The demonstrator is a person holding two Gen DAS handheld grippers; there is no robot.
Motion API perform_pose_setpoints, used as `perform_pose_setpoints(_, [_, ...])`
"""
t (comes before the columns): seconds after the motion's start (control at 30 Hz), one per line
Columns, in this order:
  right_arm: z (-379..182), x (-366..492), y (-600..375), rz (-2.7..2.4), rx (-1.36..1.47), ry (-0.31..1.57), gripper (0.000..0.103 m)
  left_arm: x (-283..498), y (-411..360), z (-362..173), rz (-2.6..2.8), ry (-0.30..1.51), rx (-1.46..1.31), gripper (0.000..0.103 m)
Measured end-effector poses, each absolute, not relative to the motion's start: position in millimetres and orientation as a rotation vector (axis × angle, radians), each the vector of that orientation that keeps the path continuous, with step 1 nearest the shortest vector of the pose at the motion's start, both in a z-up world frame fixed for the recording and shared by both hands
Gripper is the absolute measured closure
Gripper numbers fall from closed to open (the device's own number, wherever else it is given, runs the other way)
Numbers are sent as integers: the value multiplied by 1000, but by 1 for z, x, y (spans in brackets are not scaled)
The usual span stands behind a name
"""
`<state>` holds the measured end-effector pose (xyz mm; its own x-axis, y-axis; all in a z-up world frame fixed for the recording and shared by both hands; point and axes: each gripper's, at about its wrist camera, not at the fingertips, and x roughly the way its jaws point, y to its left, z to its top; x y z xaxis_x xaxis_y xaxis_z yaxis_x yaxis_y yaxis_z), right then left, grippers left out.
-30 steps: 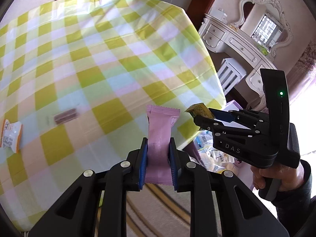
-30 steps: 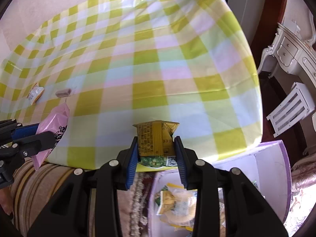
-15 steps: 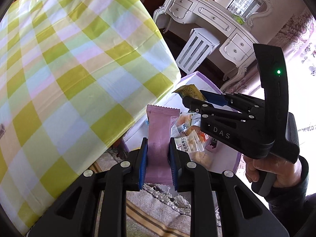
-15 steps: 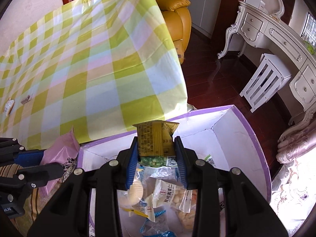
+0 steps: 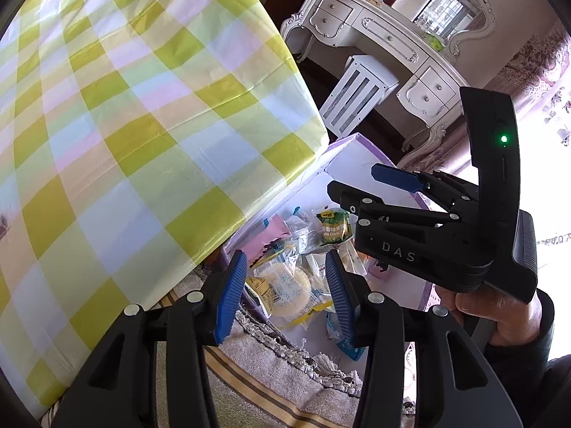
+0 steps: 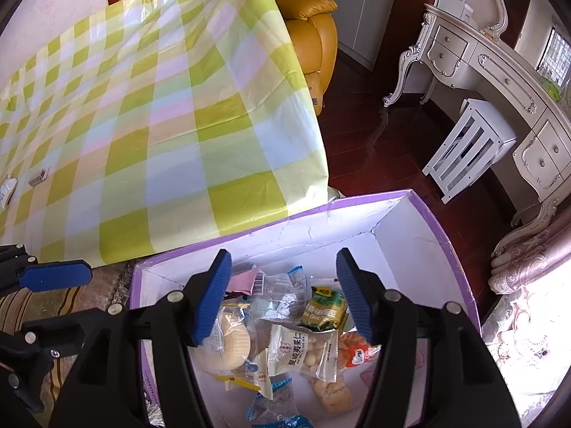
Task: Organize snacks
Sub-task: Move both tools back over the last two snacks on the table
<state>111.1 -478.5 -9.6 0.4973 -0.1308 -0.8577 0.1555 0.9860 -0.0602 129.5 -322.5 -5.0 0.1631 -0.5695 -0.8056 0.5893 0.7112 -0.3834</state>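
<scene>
Both packets are released since the earlier frames: the pink packet [image 5: 266, 237] and the green-and-yellow packet [image 6: 323, 309], then clamped, now lie in the purple box [image 6: 421, 214] among other wrapped snacks; the jaws of both grippers have just been opening, and nothing is between them. The left gripper [image 5: 283, 294] is shown parted moderately over the near edge of the box; the right gripper [image 6: 285, 296] is spread wider above the heap, empty.

Risks, as judged: the box stands on the floor beside the draped worktop [image 5: 142, 125], so a low withdrawal could snag the hanging cloth or the box rim; the two grippers are held close together and could be knocked against each other; two small items [image 6: 21, 183] are left at the far side of the worktop and could be overlooked.

Legible writing: "DAS" is read on the right gripper's body; Chinese characters are printed on a clear nut packet [image 6: 303, 353]; on the green-and-yellow packet the print is too small to be read.
</scene>
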Motion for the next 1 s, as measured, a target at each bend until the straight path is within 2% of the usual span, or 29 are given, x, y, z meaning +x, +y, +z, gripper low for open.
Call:
perform_pose_setpoints(0.37, [1,122,-441,-87,11,1026,33,144,-262,5,-694,1085,-64,58])
perform_pose_setpoints(0.73, [11,142,-359,94,-50,1013,30,160,-127,10,-401,1009,-219,58])
perform_pose_setpoints(0.77, [12,145,-351,110,-57,1011,29,161,-112,10,-366,999,-227,57])
perform_pose_setpoints(0.83, [15,151,-334,145,-76,1003,29,162,-81,12,-302,972,-244,46])
perform_pose_setpoints(0.9, [18,157,-315,185,-95,990,28,164,-54,12,-233,946,-238,28])
perform_pose_setpoints(1.0, [19,168,-287,240,-137,980,27,170,-21,9,-164,940,-221,23])
